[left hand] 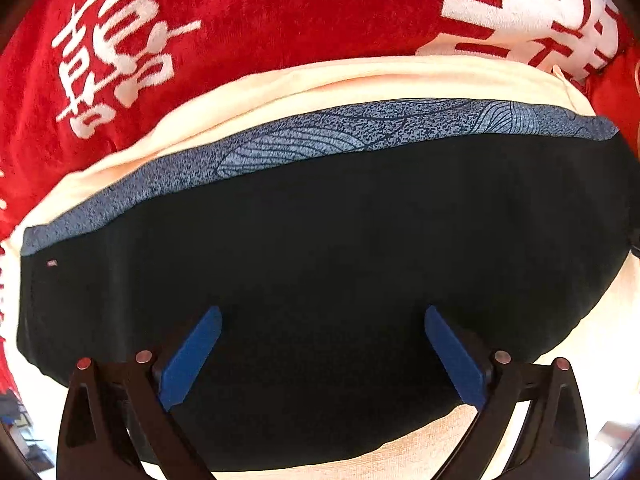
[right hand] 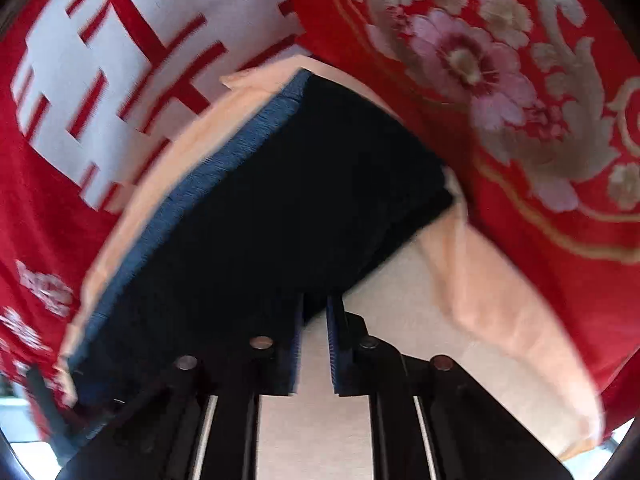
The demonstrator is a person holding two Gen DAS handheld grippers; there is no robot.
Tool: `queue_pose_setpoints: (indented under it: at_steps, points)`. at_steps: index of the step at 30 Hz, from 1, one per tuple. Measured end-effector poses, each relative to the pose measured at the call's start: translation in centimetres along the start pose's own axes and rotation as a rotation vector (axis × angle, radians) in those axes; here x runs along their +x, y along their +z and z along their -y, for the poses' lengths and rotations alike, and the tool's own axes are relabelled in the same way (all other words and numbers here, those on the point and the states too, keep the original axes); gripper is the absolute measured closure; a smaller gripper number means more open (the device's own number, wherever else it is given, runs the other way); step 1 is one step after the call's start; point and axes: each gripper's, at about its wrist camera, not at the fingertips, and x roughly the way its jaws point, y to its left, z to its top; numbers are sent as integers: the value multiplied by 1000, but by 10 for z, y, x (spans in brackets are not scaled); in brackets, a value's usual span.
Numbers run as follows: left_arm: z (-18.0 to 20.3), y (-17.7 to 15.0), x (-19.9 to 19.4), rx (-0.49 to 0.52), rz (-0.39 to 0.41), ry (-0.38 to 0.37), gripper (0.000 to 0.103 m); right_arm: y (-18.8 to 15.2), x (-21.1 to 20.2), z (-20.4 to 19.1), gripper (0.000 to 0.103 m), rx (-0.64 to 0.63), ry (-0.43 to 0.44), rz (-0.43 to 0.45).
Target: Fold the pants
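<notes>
The pants (left hand: 320,280) are lying folded into a compact dark, nearly black block, with a speckled blue band (left hand: 320,132) carrying fine wavy lines running along the far edge. They are resting on a pale cream cloth (left hand: 280,92), which is itself lying over a red cover (left hand: 248,8) printed with large white characters.

The left claw (left hand: 323,316) is pointing down over the pants with its blue fingers (left hand: 192,356) standing wide apart; the dark fabric is filling the space between and beyond them, and neither finger is pinching it.

The right claw (right hand: 314,320) is standing narrow, its blue fingers (right hand: 296,344) almost together. A near corner of the pants is sitting in the gap at the fingertips; whether the fingers are pressing on it I cannot tell. The rest of the pants (right hand: 280,200) is stretching ahead and to the left of this claw, the blue band (right hand: 224,160) on their left edge, and a flowered red fabric (right hand: 500,80) is lying beyond to the right.
</notes>
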Motion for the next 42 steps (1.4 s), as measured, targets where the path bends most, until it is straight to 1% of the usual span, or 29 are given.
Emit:
queue_pose_setpoints:
  at_steps: [1,2,4,5,7,9,11,12,14,16,17,19,20,21,22,23,24,25,27,28,30,31,33,35,37,39,40,41,42]
  points:
    - [6,3,4,7,-3,11,1,0,-3,10,62,22,-26,4]
    - [8,5,4,9,-6,19,1,-1,-8,24,59,65,-43,7]
    - [11,8,3,5,-15,26,1,-4,-16,35,59,113,-64,-1]
    - [11,9,3,-2,-23,28,1,-6,-21,36,59,114,-59,-1]
    - [16,14,2,-4,-38,39,1,-8,-35,28,59,56,-43,33]
    - [20,26,-5,-8,-29,44,1,-5,-47,13,59,-65,-38,78]
    - [24,43,-16,-23,21,24,1,8,-45,-14,59,-188,-12,93]
    - [28,54,-18,-31,38,16,1,17,-38,-28,59,-231,22,78]
    - [35,77,-14,-57,55,6,1,29,-23,-50,59,-274,76,45]
    - [38,94,-4,-75,55,8,1,39,-2,-78,59,-329,116,4]
    - [42,101,5,-78,57,24,1,42,5,-90,60,-346,129,-8]
    - [44,109,24,-76,34,68,1,44,25,-112,60,-391,151,-41]
    - [40,112,30,-100,31,49,0,42,32,-117,60,-410,137,-47]
    - [37,114,32,-126,34,27,0,43,42,-122,60,-439,104,-44]
    - [30,117,32,-156,37,12,0,43,46,-124,61,-479,69,-15]
    - [26,119,33,-165,33,27,0,41,43,-120,61,-499,37,11]
    - [23,122,33,-160,27,44,0,45,42,-117,61,-511,-22,37]
    - [20,123,31,-158,21,52,0,50,40,-110,61,-491,-58,50]
    - [20,125,25,-150,11,64,0,60,33,-96,60,-433,-84,44]
    - [19,122,19,-141,10,66,0,63,27,-89,58,-410,-78,40]
    - [27,114,6,-117,-3,31,0,61,13,-80,58,-398,-49,31]
    - [33,109,0,-109,-12,8,0,56,6,-76,58,-398,-33,22]
    - [45,96,-6,-91,-31,-27,0,41,-9,-71,54,-390,-3,6]
    - [63,80,-2,-60,-65,-45,0,18,-18,-65,36,-378,5,2]
    - [71,69,9,-57,-97,-38,0,0,-15,-62,34,-376,-18,-10]
    - [70,62,11,-103,-71,-53,0,-17,-3,-56,34,-366,-47,-42]
    - [70,62,10,-95,-60,-58,0,-22,-4,-54,33,-369,-50,-15]
    - [73,61,10,-77,-50,-56,0,-31,-1,-56,29,-374,-49,0]
    - [76,61,10,-66,-45,-53,0,-32,-1,-56,26,-373,-40,-2]
